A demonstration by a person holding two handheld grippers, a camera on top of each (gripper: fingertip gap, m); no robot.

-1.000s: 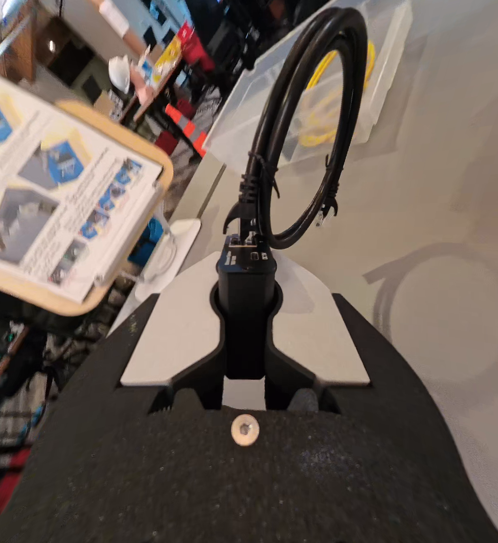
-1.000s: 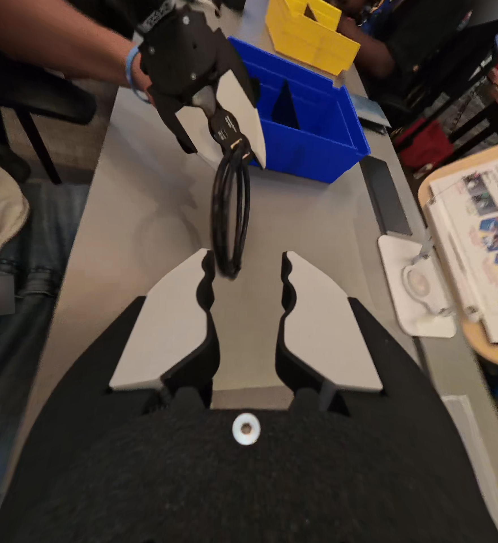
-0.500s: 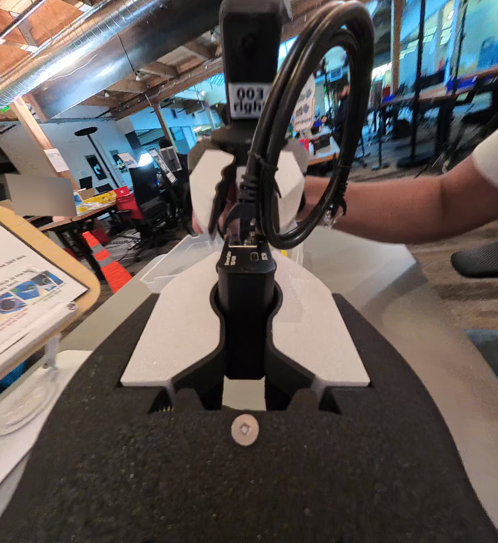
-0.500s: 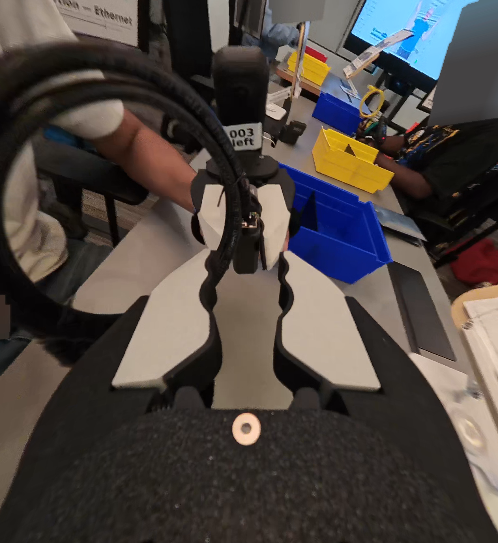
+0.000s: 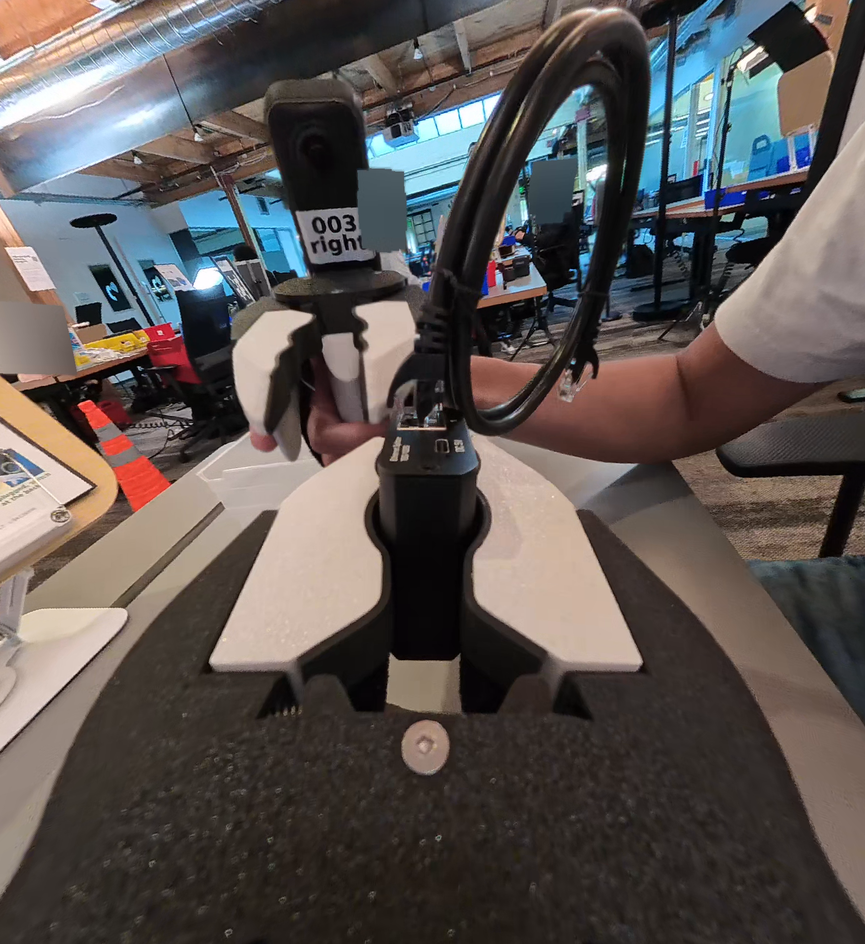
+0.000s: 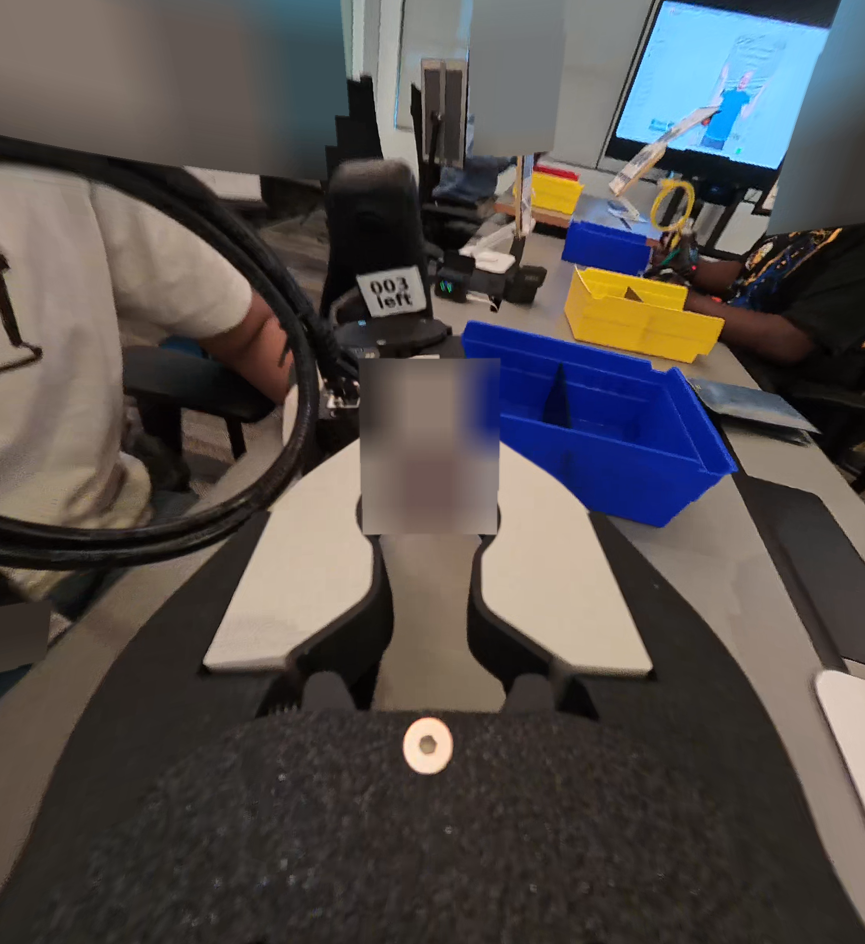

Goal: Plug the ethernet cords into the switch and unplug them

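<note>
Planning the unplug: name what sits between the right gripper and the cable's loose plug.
Left wrist view: the plugged-in connector on the switch and the black cable's coil separate the right gripper from the loose plug.

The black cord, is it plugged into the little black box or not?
One end is plugged in: its connector sits in the switch; the other plug dangles free.

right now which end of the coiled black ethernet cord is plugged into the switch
The end with the black strain-relief boot, seated in the small black switch gripped by the left hand-held gripper. The other clear-tipped plug dangles free beside the coil.
</note>
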